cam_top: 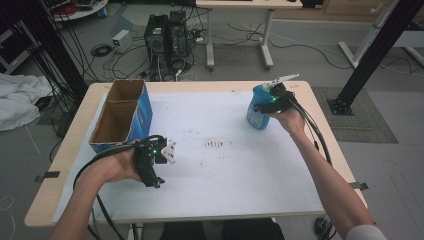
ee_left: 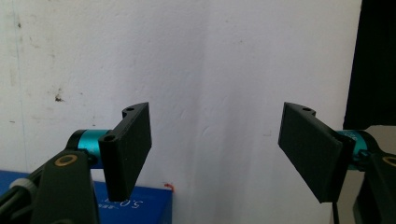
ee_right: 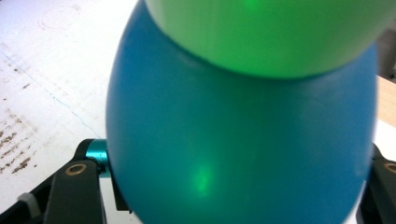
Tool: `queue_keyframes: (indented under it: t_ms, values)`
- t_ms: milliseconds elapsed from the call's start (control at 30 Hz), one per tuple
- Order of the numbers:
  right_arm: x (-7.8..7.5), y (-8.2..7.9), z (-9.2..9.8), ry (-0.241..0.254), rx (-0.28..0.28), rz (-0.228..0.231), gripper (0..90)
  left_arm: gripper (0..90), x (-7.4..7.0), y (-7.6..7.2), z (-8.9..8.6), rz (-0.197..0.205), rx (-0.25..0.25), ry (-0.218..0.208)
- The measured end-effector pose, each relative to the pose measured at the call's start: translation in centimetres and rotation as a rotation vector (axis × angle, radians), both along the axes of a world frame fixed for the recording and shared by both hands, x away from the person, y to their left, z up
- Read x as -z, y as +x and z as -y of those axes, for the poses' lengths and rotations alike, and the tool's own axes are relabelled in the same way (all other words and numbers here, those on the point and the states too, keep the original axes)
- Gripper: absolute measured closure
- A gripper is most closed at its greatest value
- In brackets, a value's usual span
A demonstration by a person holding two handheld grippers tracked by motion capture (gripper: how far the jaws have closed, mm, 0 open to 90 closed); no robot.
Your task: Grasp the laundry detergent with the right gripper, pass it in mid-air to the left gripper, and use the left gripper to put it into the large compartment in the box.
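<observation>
At the table's left edge an open cardboard box (cam_top: 120, 117) with blue sides stands upright, and just beside its near end the left gripper (cam_top: 167, 151) hovers with its jaws wide apart and nothing between them. A broad stretch of bare white table (cam_top: 220, 180) separates the hands. Near the far right corner, the right gripper (cam_top: 267, 102) clasps a blue bottle (cam_top: 257, 112) that stands upright on the table.

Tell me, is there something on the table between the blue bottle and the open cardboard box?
Nothing visible does. The right gripper is closed on the blue bottle, and only bare white table lies between it and the cardboard box.
</observation>
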State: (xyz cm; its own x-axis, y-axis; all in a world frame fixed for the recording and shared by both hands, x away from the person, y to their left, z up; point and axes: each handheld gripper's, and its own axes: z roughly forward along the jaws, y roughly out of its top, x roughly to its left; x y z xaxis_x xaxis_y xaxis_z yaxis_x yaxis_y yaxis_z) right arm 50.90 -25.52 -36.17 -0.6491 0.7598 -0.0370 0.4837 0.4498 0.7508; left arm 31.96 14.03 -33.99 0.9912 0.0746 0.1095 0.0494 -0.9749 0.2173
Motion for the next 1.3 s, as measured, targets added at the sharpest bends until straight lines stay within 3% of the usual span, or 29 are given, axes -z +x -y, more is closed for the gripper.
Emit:
queue_keyframes:
  t_ms: [400, 833, 1300]
  values:
    - [0.19, 0.08, 0.05, 0.032, 0.002, -0.001, 34.6, 25.8, 0.10, 0.05, -0.08, -0.001, -0.002, -0.005]
    - [0.63, -0.03, -0.21, 0.014, -0.001, 0.005, 42.8, 25.8, 0.09, 0.03, -0.25, 0.000, -0.002, -0.005]
    - [0.63, -0.15, -0.22, 0.013, 0.003, 0.017, 45.9, 25.8, 0.02, -0.06, -0.33, 0.003, -0.005, -0.008]
